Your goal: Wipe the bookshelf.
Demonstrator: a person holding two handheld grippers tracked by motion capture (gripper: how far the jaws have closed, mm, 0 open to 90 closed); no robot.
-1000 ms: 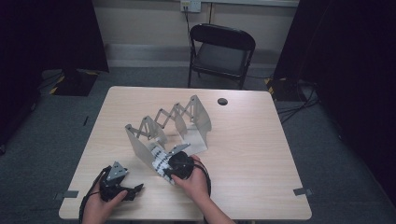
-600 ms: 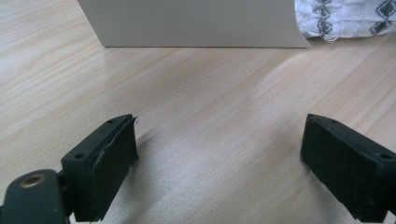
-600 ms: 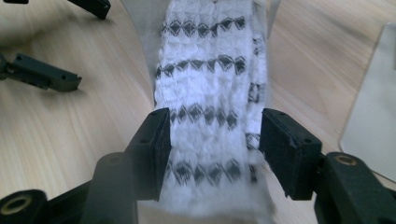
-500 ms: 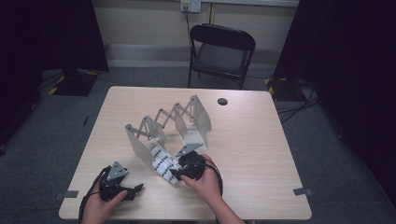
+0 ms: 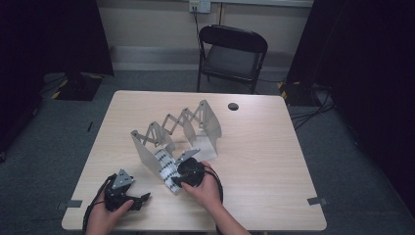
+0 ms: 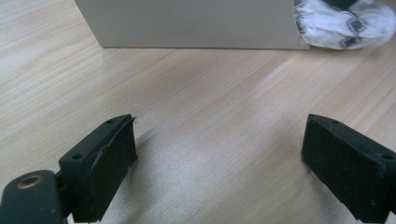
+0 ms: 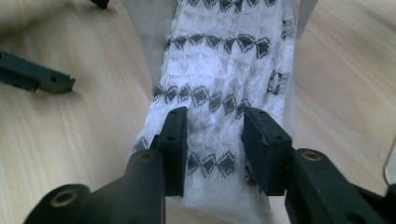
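Observation:
A white sock (image 5: 165, 169) with black bow patterns lies on the table in front of a grey accordion rack (image 5: 171, 128). Its far end reaches under the rack's end plate (image 7: 144, 28). My right gripper (image 5: 177, 175) bears down on the sock's near end. Its jaws have just been closing, and a ridge of sock fabric (image 7: 219, 70) is pinched between the right gripper (image 7: 215, 135) pads. My left gripper (image 5: 138, 200) rests at the table's front left with jaws wide apart. Between the left gripper (image 6: 219, 158) jaws is bare wood, with the rack plate (image 6: 187, 23) and sock (image 6: 345, 23) beyond.
A small black round disc (image 5: 233, 106) sits near the table's (image 5: 274, 161) far edge. A black folding chair (image 5: 232, 54) stands behind the table. Cables trail from both grippers off the front edge. One jaw (image 7: 39, 77) of the left gripper lies left of the sock.
My right hand shifted a little along the sock's near end and settled back on it. The sock has edged slightly left. The left gripper has stayed put.

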